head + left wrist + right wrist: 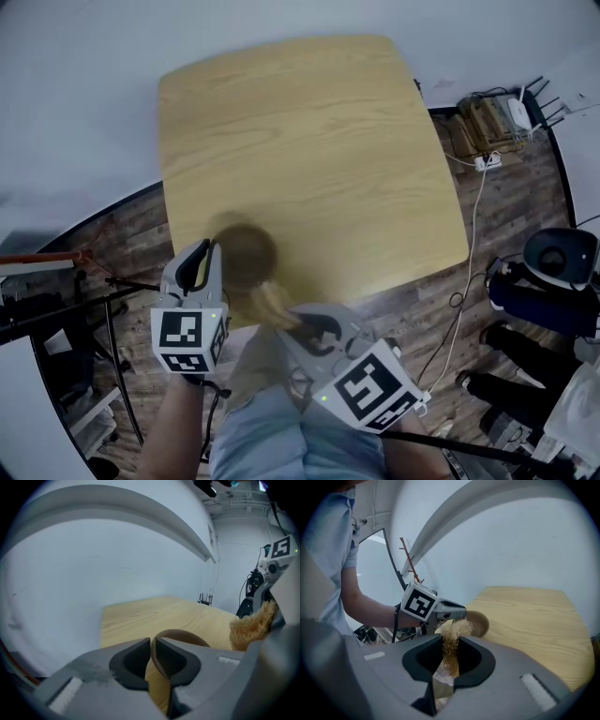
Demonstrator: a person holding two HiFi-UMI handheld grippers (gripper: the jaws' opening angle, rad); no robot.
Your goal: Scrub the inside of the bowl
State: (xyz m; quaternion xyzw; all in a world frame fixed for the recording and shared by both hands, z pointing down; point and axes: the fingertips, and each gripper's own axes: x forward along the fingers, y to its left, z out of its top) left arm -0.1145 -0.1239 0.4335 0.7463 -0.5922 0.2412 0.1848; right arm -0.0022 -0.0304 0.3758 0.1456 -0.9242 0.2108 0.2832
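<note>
Nearest, the left gripper (208, 258) has its jaws clamped on the rim of the brown bowl (246, 255), at the near left corner of the light wooden table (319, 141). The right gripper (305, 328) is closed on a fibrous scrubber (270, 302) (blurred here), just beside the bowl. Dark plank floor (122, 248) surrounds the table, with white cables (473, 216) on the right.
</note>
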